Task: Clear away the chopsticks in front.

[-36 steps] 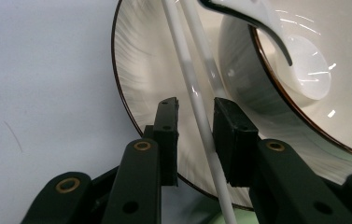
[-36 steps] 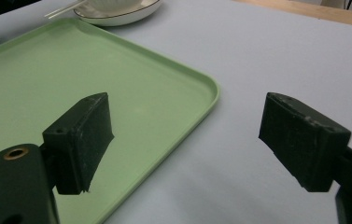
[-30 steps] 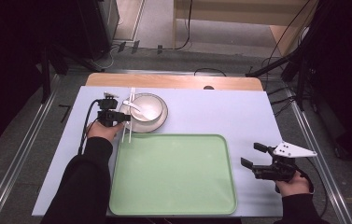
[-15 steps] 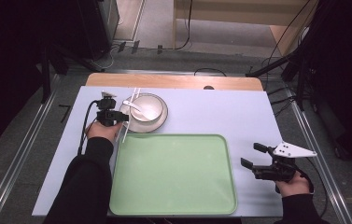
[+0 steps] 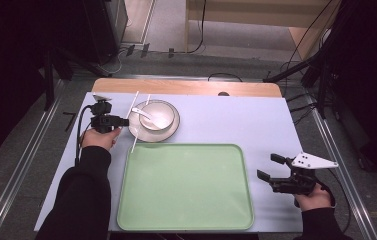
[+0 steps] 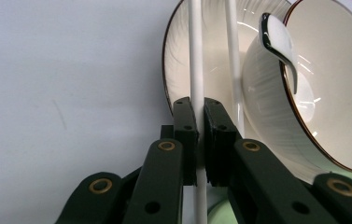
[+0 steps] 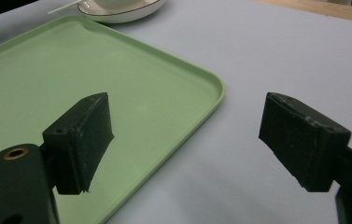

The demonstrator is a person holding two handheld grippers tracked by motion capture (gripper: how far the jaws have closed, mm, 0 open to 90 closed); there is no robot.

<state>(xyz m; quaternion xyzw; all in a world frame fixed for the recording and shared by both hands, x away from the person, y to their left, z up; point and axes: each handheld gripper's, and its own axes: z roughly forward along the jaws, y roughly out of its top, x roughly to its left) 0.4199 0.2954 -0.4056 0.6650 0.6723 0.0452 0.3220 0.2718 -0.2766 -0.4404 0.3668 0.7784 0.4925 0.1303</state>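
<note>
A white bowl (image 5: 158,117) with a white spoon (image 5: 143,113) in it stands on a dark-rimmed plate (image 5: 172,130) at the back left of the table. Two white chopsticks lie along the plate's left side. My left gripper (image 5: 122,121) is shut on the outer chopstick (image 6: 195,65), its pads (image 6: 186,122) pressed against it just beside the plate's rim (image 6: 176,70). The second chopstick (image 6: 232,56) rests across the plate next to the bowl (image 6: 337,102). My right gripper (image 5: 269,166) stands open over the bare table, just right of the green tray (image 5: 186,195), with nothing between its jaws.
The green tray (image 7: 61,70) fills the front middle of the light blue table (image 5: 236,117). A wooden strip (image 5: 186,87) runs along the far edge. Metal rails and cables lie on the floor around the table.
My left hand has shifted slightly beside the plate and risen a little with the chopstick in its jaws. The right gripper has stayed where it was.
</note>
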